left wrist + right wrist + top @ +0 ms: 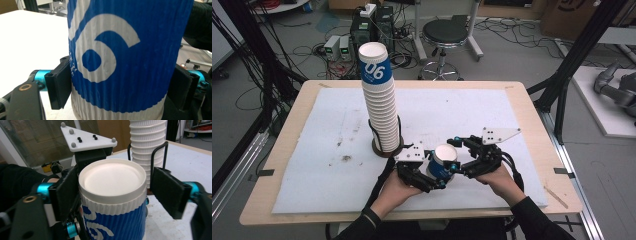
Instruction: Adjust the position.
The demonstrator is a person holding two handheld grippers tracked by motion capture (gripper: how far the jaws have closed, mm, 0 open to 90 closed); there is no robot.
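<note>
An upside-down paper cup (443,162), blue with a white "06", stands near the table's front edge. In the left gripper view the cup (120,62) sits between both black pads (59,86), and my left gripper (121,86) is shut on it. My right gripper (117,193) straddles the same cup (112,185) from the other side. Its left pad lies close against the cup wall while its right pad (170,192) stands clear, so it is open. In the high view the left gripper (438,176) and right gripper (455,155) meet at the cup.
A tall stack of upturned cups (382,110) stands in a black wire holder (160,152) just behind and left of the grippers. A white mat (312,150) covers the wooden table (532,115). A stool (444,35) and cables are on the floor beyond.
</note>
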